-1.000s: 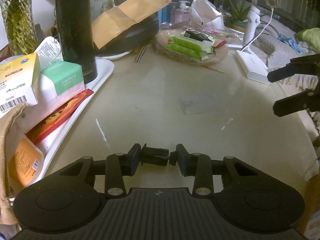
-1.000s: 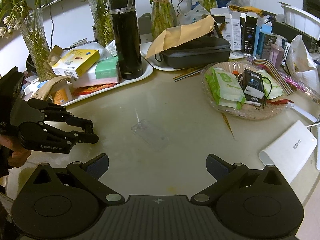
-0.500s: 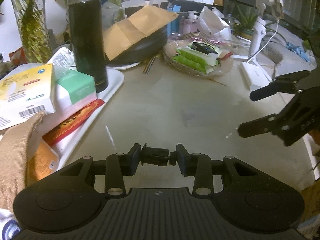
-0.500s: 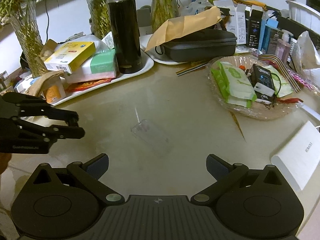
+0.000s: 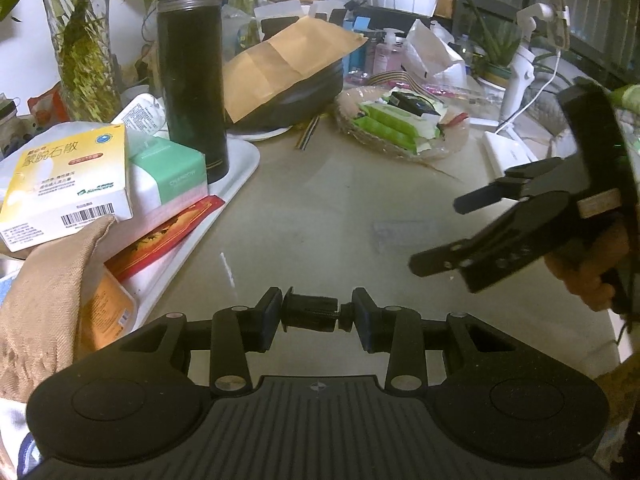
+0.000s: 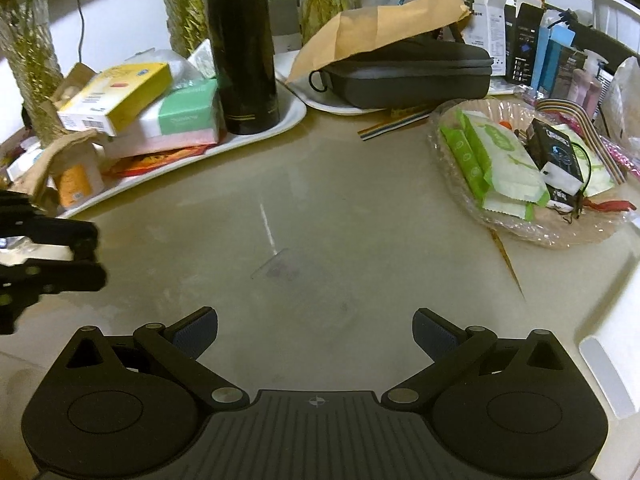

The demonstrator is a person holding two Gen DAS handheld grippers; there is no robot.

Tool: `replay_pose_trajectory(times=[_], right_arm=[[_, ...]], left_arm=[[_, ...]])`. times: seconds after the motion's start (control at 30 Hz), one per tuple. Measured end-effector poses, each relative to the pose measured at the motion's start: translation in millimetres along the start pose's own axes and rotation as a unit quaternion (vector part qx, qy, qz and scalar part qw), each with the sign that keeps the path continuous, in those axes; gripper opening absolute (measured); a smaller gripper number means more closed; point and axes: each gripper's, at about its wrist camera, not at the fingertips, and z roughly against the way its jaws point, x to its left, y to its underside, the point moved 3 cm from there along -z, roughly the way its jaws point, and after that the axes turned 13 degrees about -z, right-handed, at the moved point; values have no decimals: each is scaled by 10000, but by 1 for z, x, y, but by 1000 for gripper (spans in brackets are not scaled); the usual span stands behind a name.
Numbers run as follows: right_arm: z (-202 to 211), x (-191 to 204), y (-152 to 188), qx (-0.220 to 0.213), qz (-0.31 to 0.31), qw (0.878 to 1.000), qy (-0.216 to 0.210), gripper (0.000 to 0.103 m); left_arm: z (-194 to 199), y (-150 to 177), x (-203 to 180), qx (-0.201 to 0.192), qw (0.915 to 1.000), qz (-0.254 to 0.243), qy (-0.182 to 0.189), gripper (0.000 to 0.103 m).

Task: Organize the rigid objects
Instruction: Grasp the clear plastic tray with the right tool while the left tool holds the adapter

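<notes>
Beige and glossy, the worktop [image 6: 360, 216] fills both views, bare in the middle and crowded along its far edge. A white tray [image 6: 256, 136] at the left carries stacked boxes and a tall dark flask [image 6: 244, 44] whose top is cut off in the right wrist view. Behind it a black case [image 6: 404, 74] lies half hidden under a tan envelope [image 6: 384, 28]. To the right a clear dish [image 6: 520, 224] holds green packets and a small black box; what else lies in it is hard to make out. A white slab [image 6: 608, 364] is cut off at the right edge.

A flat clear plate [image 6: 280, 266] lies on the bare worktop, nearly invisible against the surface, only its edges catching light.

The left gripper [image 5: 314, 314] is clamped on a small black part [image 5: 310, 314], a short ribbed cylinder with a wider flange at one end and a narrow stub at the other, held crosswise between the pads above the worktop. Finer detail is lost in its dark colour.

The right gripper [image 6: 314, 330] stands wide apart with nothing between its pads, hovering just short of the clear plate. In the left wrist view, part of a hand [image 5: 592, 268] shows behind it.
</notes>
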Motion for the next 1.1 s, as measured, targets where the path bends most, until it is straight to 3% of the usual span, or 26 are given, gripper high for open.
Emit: replay_pose_trajectory(times=[0.3, 0.4, 0.5, 0.73, 1.1], right_arm=[[-18, 2, -2, -74, 243, 9997, -10, 101], [-18, 1, -3, -155, 269, 9995, -26, 94], [-14, 0, -5, -206, 239, 9995, -39, 82], [-8, 3, -7, -179, 287, 9994, -54, 36], [-8, 6, -7, -99, 274, 9996, 11, 35]], left_arm=[[3, 0, 1, -47, 9999, 42, 85, 38], [4, -1, 1, -74, 9999, 45, 97, 38], [5, -3, 1, -107, 9999, 58, 121, 38], [3, -3, 0, -76, 9999, 45, 128, 38], [1, -4, 0, -61, 9999, 58, 147, 38]])
